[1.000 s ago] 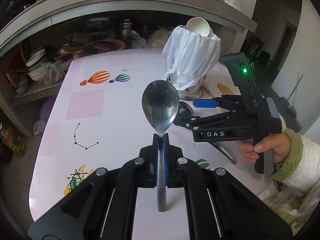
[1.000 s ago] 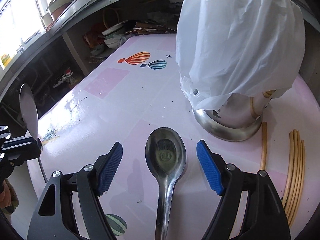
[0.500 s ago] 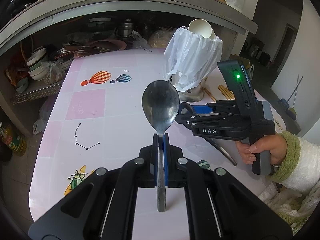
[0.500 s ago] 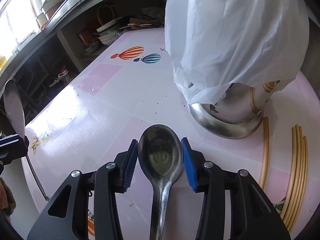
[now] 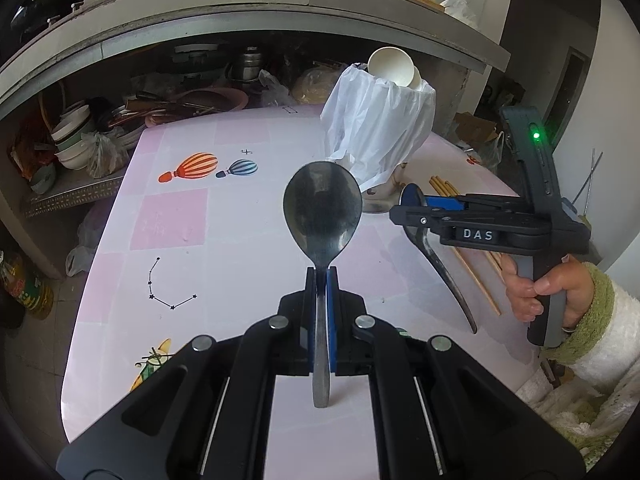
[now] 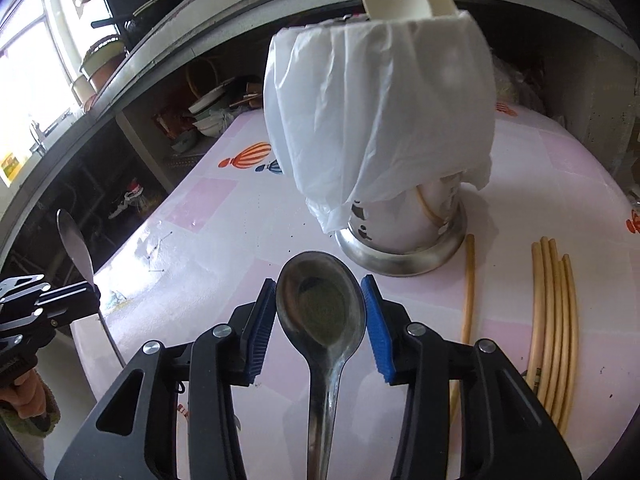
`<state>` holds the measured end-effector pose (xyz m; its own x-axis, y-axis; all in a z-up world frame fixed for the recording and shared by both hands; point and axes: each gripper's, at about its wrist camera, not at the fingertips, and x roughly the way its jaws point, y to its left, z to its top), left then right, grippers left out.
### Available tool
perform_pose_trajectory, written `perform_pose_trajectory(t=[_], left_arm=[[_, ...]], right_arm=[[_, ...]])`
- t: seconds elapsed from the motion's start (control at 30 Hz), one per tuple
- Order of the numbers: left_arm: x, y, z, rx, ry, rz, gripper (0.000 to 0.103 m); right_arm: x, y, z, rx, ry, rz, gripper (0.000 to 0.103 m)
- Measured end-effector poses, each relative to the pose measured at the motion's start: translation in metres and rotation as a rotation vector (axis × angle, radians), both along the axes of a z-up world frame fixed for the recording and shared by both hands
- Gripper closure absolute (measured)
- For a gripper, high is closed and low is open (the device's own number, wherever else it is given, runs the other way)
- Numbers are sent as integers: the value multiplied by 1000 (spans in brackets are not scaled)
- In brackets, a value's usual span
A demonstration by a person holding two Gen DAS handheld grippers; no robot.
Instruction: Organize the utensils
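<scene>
Left wrist view: steel spoon (image 5: 322, 208) clamped by neck in fully closed left gripper (image 5: 321, 280), bowl raised over pink table (image 5: 176, 216). Second spoon (image 6: 320, 304) gripped by bowl edges in half-closed right gripper (image 6: 320, 308), lifted before bag-covered utensil holder (image 6: 400, 236). "DAS" read on right gripper.

Daylit kitchen scene, strong fisheye curvature with dark vignetted corners.
Blown-out window (image 6: 28, 68) at upper left; glare on glossy pink table (image 6: 168, 240); dim shelf recess (image 5: 168, 92); soft shadows beneath; slight blur across white plastic bag (image 6: 384, 108); sharp centres.
</scene>
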<state>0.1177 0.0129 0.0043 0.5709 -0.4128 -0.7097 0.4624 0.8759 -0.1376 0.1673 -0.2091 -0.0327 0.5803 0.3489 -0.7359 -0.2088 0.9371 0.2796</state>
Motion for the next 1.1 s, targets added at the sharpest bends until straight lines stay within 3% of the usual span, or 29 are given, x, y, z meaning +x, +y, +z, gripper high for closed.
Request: perform_pose_trajectory(t=[0.3,0.73,1.1], left_arm=[[-2,-6,9,-6,-29,-16,99],[-1,-14,26,-9,-72,-29,99],[4,-26,56,-27,-139,-58,99]], right_arm=[[-33,-32,38,49,-93,-49,61],[-55,-45,62,100,-158,-72,62],[-64,-60,84,120,-214,-95,63]])
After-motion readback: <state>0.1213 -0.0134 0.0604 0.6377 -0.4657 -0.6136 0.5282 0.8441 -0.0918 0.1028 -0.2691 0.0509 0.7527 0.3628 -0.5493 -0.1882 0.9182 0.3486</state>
